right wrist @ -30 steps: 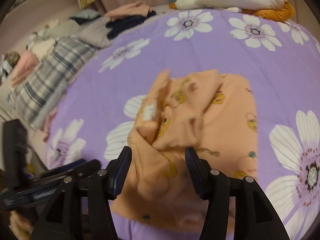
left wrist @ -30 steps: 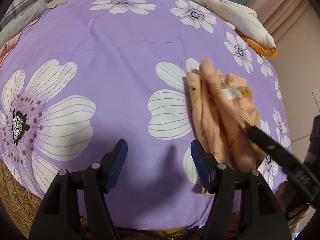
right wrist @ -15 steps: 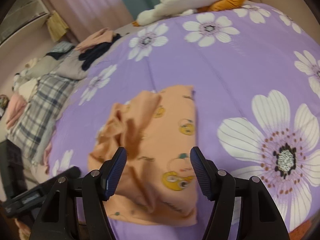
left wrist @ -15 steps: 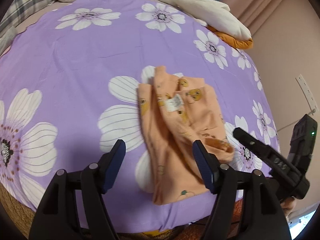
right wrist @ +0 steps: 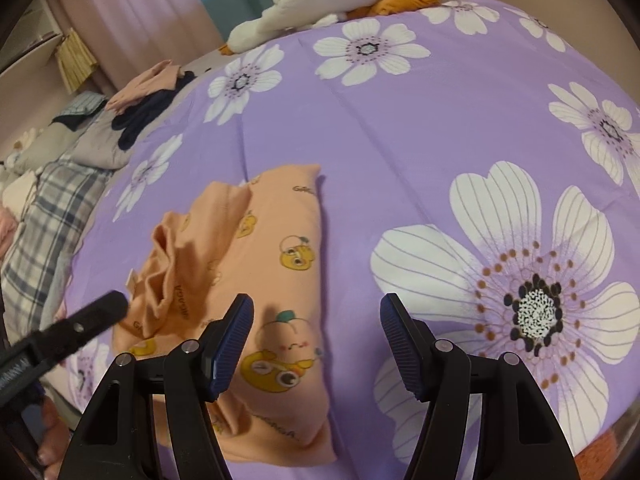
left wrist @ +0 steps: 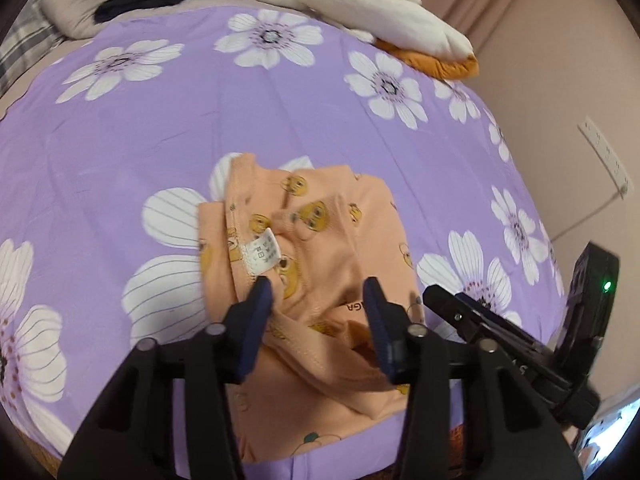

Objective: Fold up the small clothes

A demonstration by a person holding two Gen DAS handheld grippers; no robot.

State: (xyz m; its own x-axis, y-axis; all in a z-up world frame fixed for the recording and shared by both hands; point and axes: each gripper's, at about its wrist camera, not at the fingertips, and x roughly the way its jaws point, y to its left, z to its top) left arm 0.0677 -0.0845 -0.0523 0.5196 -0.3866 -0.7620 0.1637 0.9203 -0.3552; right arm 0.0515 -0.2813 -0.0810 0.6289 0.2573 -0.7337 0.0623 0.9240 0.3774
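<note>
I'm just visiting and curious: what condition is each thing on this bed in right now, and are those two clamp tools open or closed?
Peach garment: lying on the bed, partly folded, one side bunched and rumpled.
Care label: exposed, facing up.
Left gripper: open, over the rumpled part, gripping nothing.
Right gripper: open, at the garment's smoother edge, gripping nothing.
Purple flowered bedspread: spread flat, lightly creased.
Goose plush: lying on its side at the far edge.

The left gripper (left wrist: 318, 300) hangs with jaws apart over a crumpled peach cartoon-print garment (left wrist: 320, 248) on the purple floral bedspread (left wrist: 160, 128), its white care label (left wrist: 262, 254) showing; the right gripper's finger (left wrist: 460, 312) lies beside it.
</note>
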